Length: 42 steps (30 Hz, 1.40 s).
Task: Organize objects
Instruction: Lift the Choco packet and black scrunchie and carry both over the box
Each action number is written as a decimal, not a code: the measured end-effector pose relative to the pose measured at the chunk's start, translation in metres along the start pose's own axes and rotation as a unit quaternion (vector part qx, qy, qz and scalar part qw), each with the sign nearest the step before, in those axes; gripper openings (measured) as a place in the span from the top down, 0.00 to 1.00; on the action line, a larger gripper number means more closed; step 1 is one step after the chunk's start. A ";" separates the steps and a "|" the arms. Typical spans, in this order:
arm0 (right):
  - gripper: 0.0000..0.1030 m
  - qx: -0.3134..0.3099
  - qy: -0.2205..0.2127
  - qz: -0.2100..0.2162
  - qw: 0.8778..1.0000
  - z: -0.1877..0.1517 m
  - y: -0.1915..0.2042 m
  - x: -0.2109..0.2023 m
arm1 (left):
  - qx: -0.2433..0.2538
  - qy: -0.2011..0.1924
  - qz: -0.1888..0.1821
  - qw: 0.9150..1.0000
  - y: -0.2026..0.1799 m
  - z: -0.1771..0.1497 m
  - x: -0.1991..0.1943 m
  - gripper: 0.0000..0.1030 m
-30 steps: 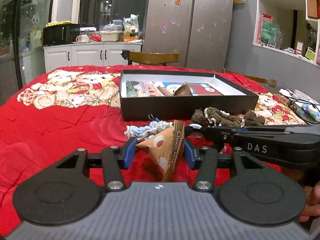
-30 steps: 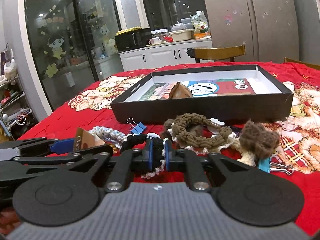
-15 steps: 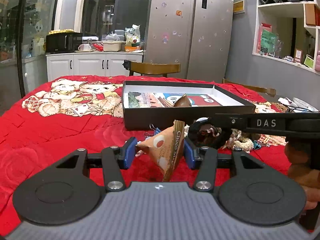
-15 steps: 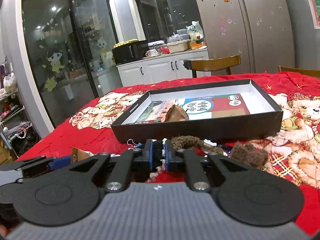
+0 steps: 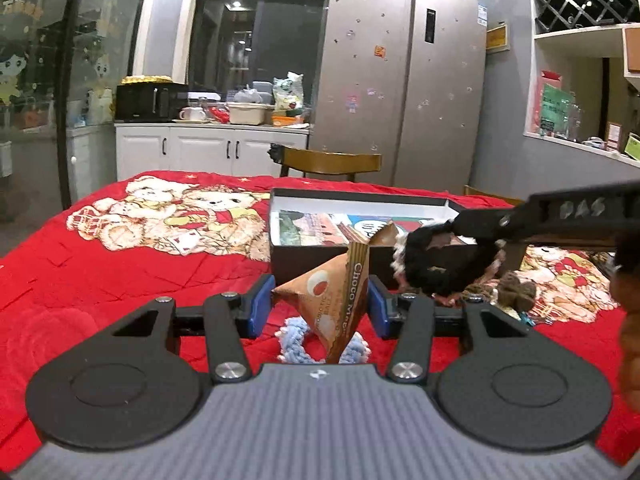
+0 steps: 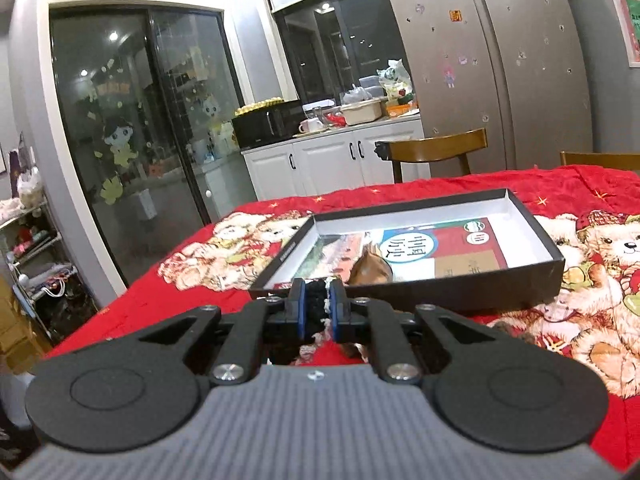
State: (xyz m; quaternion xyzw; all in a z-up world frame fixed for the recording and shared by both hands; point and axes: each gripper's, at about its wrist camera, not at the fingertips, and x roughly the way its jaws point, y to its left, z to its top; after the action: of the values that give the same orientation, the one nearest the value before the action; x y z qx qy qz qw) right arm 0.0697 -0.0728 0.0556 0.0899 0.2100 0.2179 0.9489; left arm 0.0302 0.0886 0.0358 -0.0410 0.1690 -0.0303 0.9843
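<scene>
A: Your left gripper (image 5: pixel 320 306) pinches the snack packet (image 5: pixel 334 300) by its sides, clear of the worktop, ready for the box (image 6: pixel 556 264).

B: Your right gripper (image 6: pixel 318 312) clamps the black scrunchie (image 5: pixel 440 264), near the box front.

A brown triangular Choco snack packet (image 5: pixel 338 300) is hanging point-down above the red quilt. A black knitted scrunchie with white trim (image 5: pixel 440 266) is dangling near the front wall of the shallow black box (image 6: pixel 532 284), which is holding a second brown packet (image 6: pixel 370 270) on printed sheets.
</scene>
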 end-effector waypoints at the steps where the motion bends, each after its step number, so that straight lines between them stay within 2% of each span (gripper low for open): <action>1: 0.87 0.003 -0.001 0.000 1.000 0.003 0.001 -0.002 | 0.002 -0.006 0.006 1.000 0.000 0.000 -0.001 0.47; 5: 0.87 0.010 -0.010 0.001 1.000 0.015 0.005 -0.008 | 0.024 -0.022 0.034 0.999 -0.004 0.001 -0.001 0.47; 13: 0.87 0.017 -0.031 0.002 0.999 0.046 0.014 -0.015 | 0.017 -0.020 0.057 0.998 0.000 0.018 0.001 0.47; 18: 0.87 0.027 -0.048 0.000 0.999 0.070 0.014 -0.008 | 0.002 -0.025 0.055 0.998 0.002 0.045 0.007 0.47; 24: 0.87 0.049 -0.067 -0.012 0.997 0.092 0.006 0.009 | 0.007 -0.056 0.051 0.997 0.001 0.086 0.018 0.47; 27: 0.87 0.060 -0.072 -0.020 0.995 0.101 -0.002 0.022 | 0.000 -0.069 0.047 0.997 0.001 0.109 0.032 0.47; 32: 0.87 0.091 -0.064 -0.020 0.994 0.114 -0.024 0.052 | -0.018 -0.056 0.025 0.998 0.001 0.134 0.072 0.47; 38: 0.87 0.129 -0.047 -0.029 0.990 0.117 -0.050 0.093 | -0.047 -0.021 0.015 0.999 0.009 0.146 0.131 0.47; 42: 0.87 0.141 -0.038 -0.033 0.989 0.107 -0.061 0.110 | -0.067 -0.001 0.011 0.998 0.019 0.139 0.159 0.47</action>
State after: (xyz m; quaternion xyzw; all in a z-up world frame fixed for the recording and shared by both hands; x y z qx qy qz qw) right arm 0.2293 -0.0855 0.0956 0.2244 0.2050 0.1512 0.9406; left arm 0.2272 0.1060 0.1126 -0.1051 0.1699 -0.0076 0.9798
